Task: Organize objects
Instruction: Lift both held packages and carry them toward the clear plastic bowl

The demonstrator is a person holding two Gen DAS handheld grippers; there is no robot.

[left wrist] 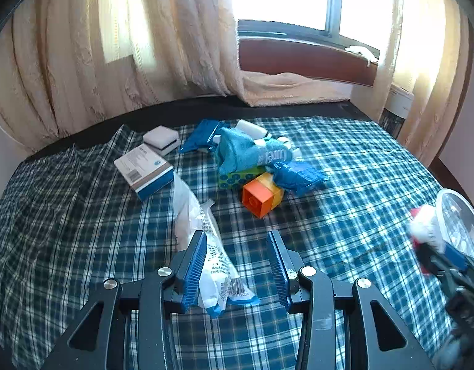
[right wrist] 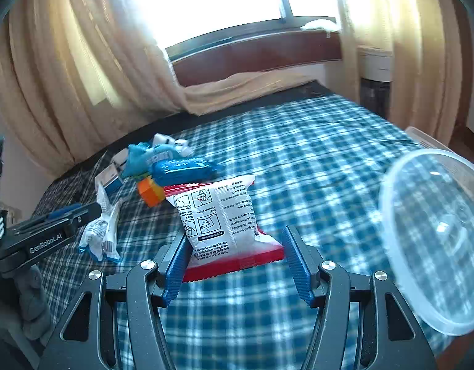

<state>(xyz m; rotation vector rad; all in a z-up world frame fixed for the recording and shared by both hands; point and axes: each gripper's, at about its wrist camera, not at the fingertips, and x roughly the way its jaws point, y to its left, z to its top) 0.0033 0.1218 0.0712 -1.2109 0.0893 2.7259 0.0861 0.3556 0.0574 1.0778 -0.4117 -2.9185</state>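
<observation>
My left gripper (left wrist: 236, 237) stands open low over the checked bedspread (left wrist: 344, 160). A crumpled white plastic packet (left wrist: 218, 265) with a blue end lies between its jaws against the left pad (left wrist: 195, 265); the right pad is clear of it. My right gripper (right wrist: 235, 234) is shut on a red and white packet (right wrist: 221, 215) with printed instructions, held off the bed. The left wrist view shows that packet (left wrist: 425, 228) blurred at the right gripper's tip, next to a clear plastic tub (left wrist: 462, 219). The tub (right wrist: 434, 240) is tilted on its side at the right.
A pile sits mid-bed: a teal cloth (left wrist: 246, 151), blue packets (left wrist: 298, 175), an orange and yellow block (left wrist: 261, 197), a green box (left wrist: 237, 178). A white and blue box (left wrist: 144, 172) and a small white box (left wrist: 161, 138) lie left of it. Curtains (left wrist: 144, 46) hang behind.
</observation>
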